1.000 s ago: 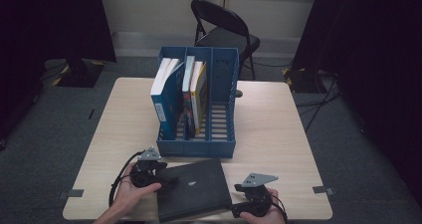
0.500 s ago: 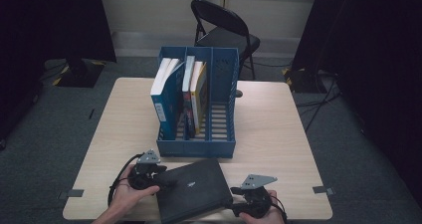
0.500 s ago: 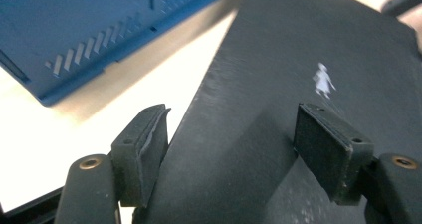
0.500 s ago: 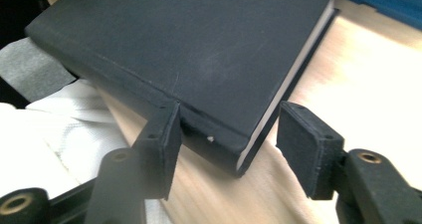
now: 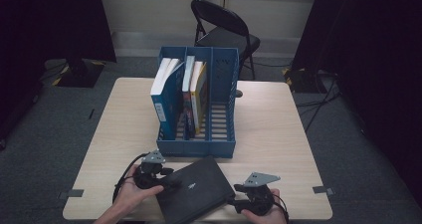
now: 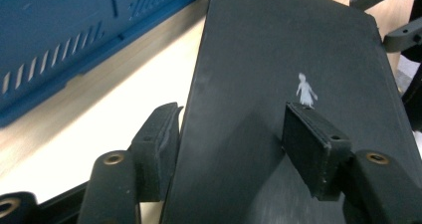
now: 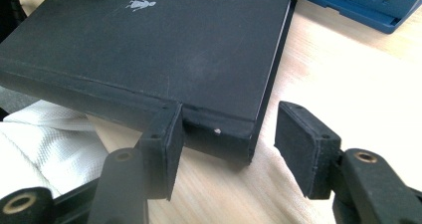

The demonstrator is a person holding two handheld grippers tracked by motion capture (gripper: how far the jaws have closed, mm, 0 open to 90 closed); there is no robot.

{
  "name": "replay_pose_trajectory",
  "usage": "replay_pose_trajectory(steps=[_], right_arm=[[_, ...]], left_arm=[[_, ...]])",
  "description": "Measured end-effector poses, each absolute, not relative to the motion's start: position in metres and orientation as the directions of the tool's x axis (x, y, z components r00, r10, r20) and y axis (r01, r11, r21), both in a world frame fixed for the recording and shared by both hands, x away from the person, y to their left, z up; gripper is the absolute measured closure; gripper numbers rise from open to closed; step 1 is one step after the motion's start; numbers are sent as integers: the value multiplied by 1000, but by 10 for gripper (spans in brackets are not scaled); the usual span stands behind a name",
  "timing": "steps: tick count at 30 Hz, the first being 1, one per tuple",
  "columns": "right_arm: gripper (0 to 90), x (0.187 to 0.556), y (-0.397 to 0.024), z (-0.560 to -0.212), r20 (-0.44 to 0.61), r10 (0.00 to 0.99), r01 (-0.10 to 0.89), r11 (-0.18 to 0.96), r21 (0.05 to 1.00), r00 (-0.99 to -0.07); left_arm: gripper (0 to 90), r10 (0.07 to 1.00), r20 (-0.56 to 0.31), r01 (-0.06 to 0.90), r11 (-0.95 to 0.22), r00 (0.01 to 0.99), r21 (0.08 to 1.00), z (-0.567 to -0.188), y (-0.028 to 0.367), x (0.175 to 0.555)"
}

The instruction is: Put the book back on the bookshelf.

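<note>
A black hardcover book (image 5: 196, 194) with a small white figure on its cover lies at the table's near edge. My left gripper (image 5: 171, 180) reaches over its left edge. In the left gripper view the book (image 6: 278, 45) crosses slantwise between the jaws of that gripper (image 6: 231, 119), which have just been closing: one jaw sits beside the edge, the other over the cover, with no firm clamp visible. My right gripper (image 5: 234, 196) is at the near right corner. Its jaws (image 7: 229, 119) have narrowed around the corner of the book (image 7: 164, 45); one pad meets the spine, the other stands apart.
A blue file rack (image 5: 199, 147) stands just behind the book, with upright books (image 5: 164, 94) in its left slots and its right slot bare. A folding chair (image 5: 221, 30) stands beyond the table (image 5: 263, 124). White cloth (image 7: 40, 149) shows under the book's near side.
My left gripper has edged slightly toward the book. The book, the rack and my right hand stay where they were.
</note>
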State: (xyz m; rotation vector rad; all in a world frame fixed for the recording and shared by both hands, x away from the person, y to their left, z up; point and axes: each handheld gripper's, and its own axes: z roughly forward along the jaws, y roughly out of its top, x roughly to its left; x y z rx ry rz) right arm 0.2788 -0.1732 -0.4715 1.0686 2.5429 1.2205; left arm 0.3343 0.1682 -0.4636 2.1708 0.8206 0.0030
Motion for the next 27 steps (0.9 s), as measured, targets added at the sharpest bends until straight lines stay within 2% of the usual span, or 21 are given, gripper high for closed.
replay_pose_trajectory(steps=[3, 8, 12, 16, 18, 21, 27], right_arm=[[433, 279, -173, -472, 174, 643, 539, 429, 725, -746], [481, 278, -171, -470, 155, 653, 532, 431, 729, -741], [482, 284, -172, -471, 172, 662, 548, 416, 726, -730], [487, 287, -172, -472, 192, 663, 560, 403, 724, -724], [488, 287, -173, -472, 195, 664, 563, 400, 723, -722], [489, 288, -173, -472, 212, 660, 572, 393, 720, -721], [485, 294, -172, -471, 200, 657, 564, 406, 719, -727]], left_arm=[[406, 562, -263, 560, -459, 784, 690, -464, 170, 334], [410, 557, -273, 568, -467, 784, 678, -463, 173, 329], [423, 557, -270, 572, -485, 785, 662, -461, 177, 320], [498, 561, -308, 594, -445, 768, 670, -463, 179, 328], [484, 578, -288, 587, -434, 763, 684, -463, 174, 334], [532, 544, -259, 542, -462, 798, 702, -462, 170, 334], [495, 541, -245, 536, -484, 805, 692, -461, 172, 328]])
